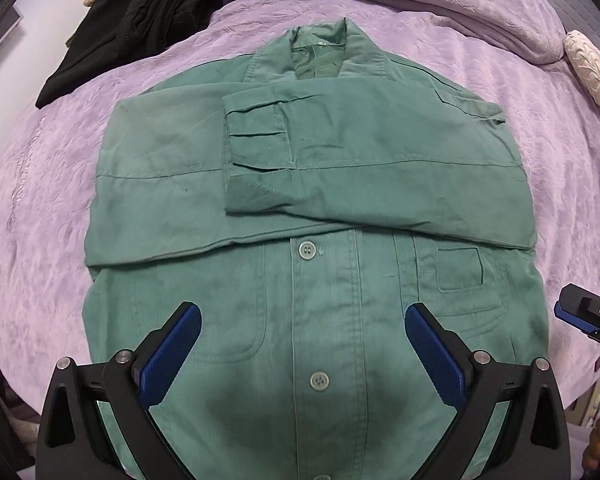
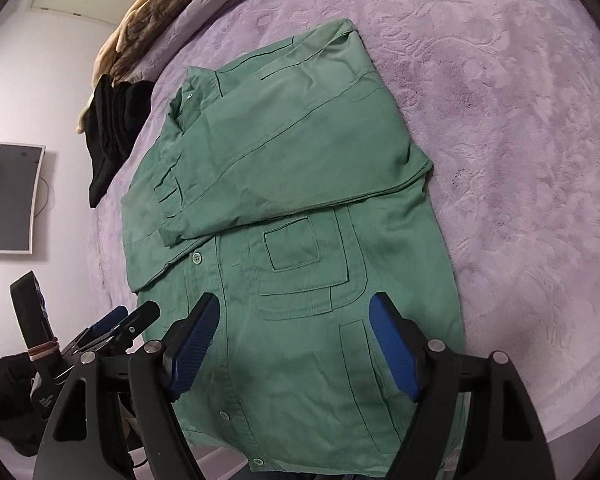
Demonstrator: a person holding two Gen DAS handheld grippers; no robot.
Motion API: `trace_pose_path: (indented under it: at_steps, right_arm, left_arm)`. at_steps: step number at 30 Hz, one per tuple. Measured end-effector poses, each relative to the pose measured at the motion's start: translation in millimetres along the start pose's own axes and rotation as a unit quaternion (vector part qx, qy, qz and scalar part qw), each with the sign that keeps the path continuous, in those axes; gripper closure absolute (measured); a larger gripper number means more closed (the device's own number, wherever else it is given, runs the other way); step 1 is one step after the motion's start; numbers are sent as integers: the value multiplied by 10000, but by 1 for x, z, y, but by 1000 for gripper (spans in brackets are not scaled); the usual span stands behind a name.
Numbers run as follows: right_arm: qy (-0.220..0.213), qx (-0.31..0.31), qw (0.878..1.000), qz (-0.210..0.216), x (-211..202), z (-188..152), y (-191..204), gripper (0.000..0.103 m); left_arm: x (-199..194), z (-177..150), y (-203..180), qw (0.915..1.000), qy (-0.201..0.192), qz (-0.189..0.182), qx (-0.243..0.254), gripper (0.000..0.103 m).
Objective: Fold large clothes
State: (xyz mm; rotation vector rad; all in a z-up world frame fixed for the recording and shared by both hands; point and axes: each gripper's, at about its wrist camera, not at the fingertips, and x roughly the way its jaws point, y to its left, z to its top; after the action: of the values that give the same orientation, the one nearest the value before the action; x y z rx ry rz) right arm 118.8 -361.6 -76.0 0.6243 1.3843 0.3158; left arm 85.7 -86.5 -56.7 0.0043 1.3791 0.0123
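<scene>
Jacket lay flat on bed, sleeves crossed; we judged it soft, heavyish, best pinched at hem corners. L gripper & R gripper both gaped, empty.

1. One green jacket lies on the bed.
2. One lilac bedspread covers the bed.
3. Two sleeves are folded across the jacket's chest.
4. Two buttons show fully in the left wrist view, the upper button and the lower button.
5. One pile of black clothes sits near the collar.
6. One cream cushion lies at the right edge.
7. Two grippers: the left gripper and the right gripper, each with two blue pads.
</scene>
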Motion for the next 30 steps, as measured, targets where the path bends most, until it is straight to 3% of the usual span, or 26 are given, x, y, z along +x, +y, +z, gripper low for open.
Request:
trace_pose_path:
  at_steps: [6, 9, 15, 30]
  right_arm:
    - [-21, -177, 9997, -145, -13, -12, 5, 18]
    - [-59, -267, 9995, -178, -19, -18, 7, 9]
    - [-41, -454, 9987, -234, -25, -26, 10, 8]
    - [365, -993, 9944, -58, -18, -45, 32, 8]
  left_arm:
    - [-15, -16, 1, 9999, 41, 21, -132, 1]
    - [-22, -25, 5, 9997, 3, 18, -260, 1]
    - [-32, -44, 15, 9983, 47, 11, -581, 1]
    - [-56, -90, 12, 9973, 78, 186, -710, 1]
